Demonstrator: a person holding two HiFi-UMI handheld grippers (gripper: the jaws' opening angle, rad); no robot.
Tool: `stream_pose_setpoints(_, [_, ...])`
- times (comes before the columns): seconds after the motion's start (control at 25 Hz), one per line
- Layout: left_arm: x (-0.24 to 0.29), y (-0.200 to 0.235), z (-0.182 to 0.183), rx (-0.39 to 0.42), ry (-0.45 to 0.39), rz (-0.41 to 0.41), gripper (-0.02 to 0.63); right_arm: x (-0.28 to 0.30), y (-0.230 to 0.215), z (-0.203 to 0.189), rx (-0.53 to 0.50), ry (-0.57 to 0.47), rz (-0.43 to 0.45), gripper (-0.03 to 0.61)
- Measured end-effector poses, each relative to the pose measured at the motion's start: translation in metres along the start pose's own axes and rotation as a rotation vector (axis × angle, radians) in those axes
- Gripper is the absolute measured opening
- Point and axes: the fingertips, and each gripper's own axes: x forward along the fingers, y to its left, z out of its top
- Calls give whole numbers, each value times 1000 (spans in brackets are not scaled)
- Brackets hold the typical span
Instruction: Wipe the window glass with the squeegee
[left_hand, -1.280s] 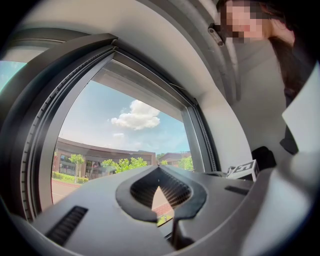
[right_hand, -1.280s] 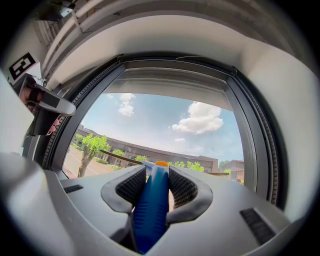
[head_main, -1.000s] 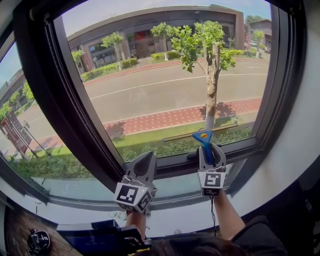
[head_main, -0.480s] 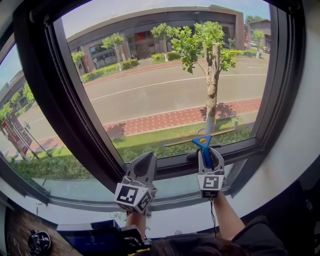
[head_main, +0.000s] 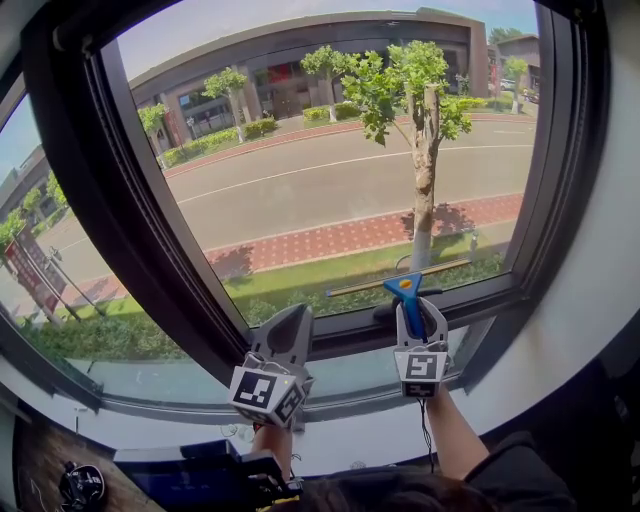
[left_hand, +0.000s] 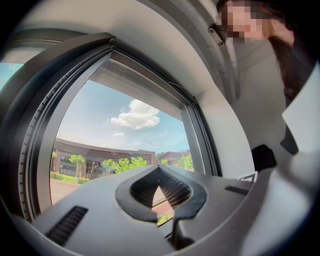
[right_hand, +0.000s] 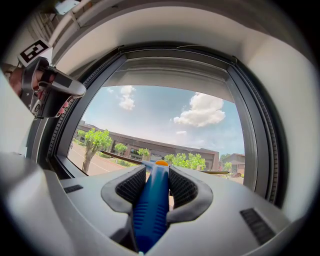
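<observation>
Right gripper (head_main: 418, 303): jaws clamped on squeegee (head_main: 407, 288), one jaw each side of its blue handle (right_hand: 150, 205). Handle running back btwn the ribbed pads and out past the tips. Small orange spot (right_hand: 161, 163) at handle's far end, just beyond the jaws. Long thin blade (head_main: 360, 284) straight ahead of the jaws, set crosswise, sticking out both sides. Blade tilted in head view: higher to the right of the jaws, lower to the left. Blade low on window glass (head_main: 330, 170), just above bottom frame rail (head_main: 350, 335). Actual contact w/ glass: can't tell.

Left gripper (head_main: 292, 312): jaws together at the tips, nothing btwn them, only a small diamond-shaped gap behind the tips. Held left of the right gripper's jaws, near but apart, tips aimed toward same bottom rail. Marker cube (head_main: 265, 392) at the rear end.

Beyond both sets of jaws, through the glass: tree (head_main: 425, 150), road (head_main: 330, 185), brick path, grass strip, low bldg (head_main: 300, 60) at the back. Thick dark frame upright (head_main: 130, 230) left of the left jaws, 2nd pane (head_main: 60, 300) beyond it. Forearm (head_main: 455, 435) behind right gripper's cube.
</observation>
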Motion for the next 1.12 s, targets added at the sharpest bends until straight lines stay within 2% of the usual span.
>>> stream_pose_setpoints(0.48, [3,-1,-2,-4,3,0,2,1,0,-9,-6,-12,1,141])
stream_pose_setpoints(0.92, [2,-3,-5,-8,7,1,2,-2,1,-14,13,38,2,141])
stream_pose_setpoints(1.12, [3,-3,-7,-9,9,2,2,4,3,-26,0,-2,9,141])
